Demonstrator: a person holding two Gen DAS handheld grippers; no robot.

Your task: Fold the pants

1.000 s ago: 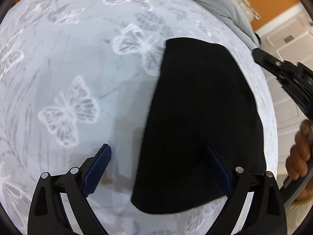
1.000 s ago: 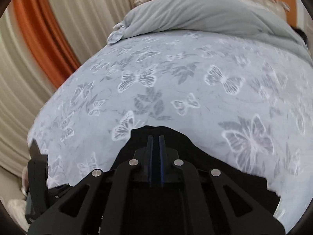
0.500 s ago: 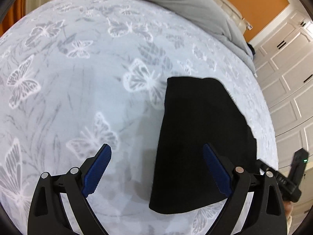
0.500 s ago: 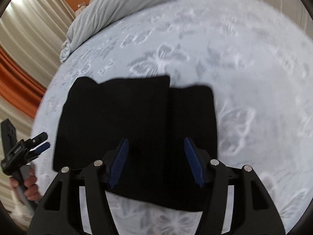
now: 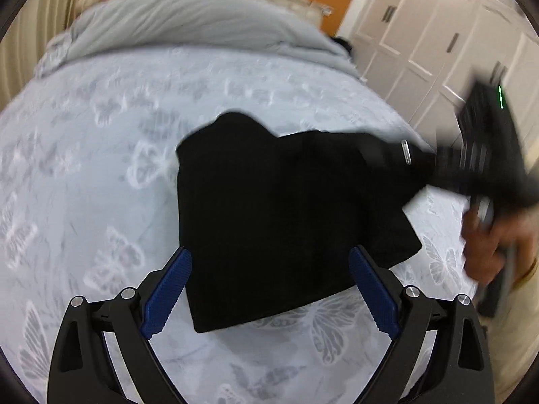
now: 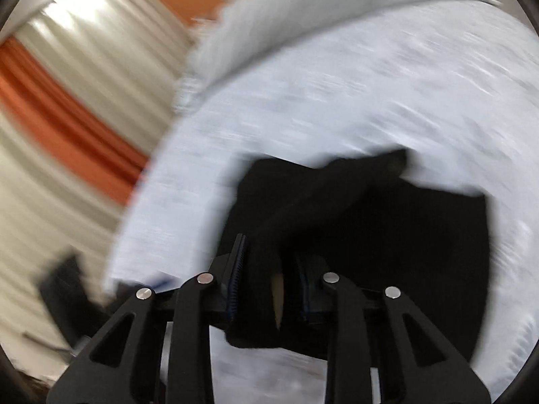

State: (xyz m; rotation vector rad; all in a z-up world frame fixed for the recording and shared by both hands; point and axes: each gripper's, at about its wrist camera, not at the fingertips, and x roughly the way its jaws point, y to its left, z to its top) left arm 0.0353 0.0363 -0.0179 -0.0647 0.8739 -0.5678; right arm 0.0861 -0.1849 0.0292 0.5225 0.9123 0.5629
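Seen from the left wrist, the black pants (image 5: pixel 269 208) lie folded into a compact slab on the bed (image 5: pixel 84 168), whose pale cover carries a butterfly print; a grey duvet (image 5: pixel 188 17) is bunched along the far end, and white cabinet doors (image 5: pixel 438 33) stand at the right. No container shows in either view. The slab's long axis runs from the near edge toward the far end, tilted a little to the left, and one corner is drawn out to the far right, where the blurred right gripper (image 5: pixel 427 165) meets it. A hand (image 5: pixel 488 245) holds that tool at the right. The left gripper (image 5: pixel 269 289) hangs above the near edge of the pants, its blue pads spread wide on either side of the cloth, gripping nothing. From the right wrist everything is streaked by motion blur: the pants (image 6: pixel 387 235) fill the near middle of the bed (image 6: pixel 370 84), with striped curtains (image 6: pixel 67 101) at the left. Here the right gripper (image 6: pixel 269 286) has its jaws nearly together; they have just been closing, and a fold of the black fabric sits between the pads and is pinched there.
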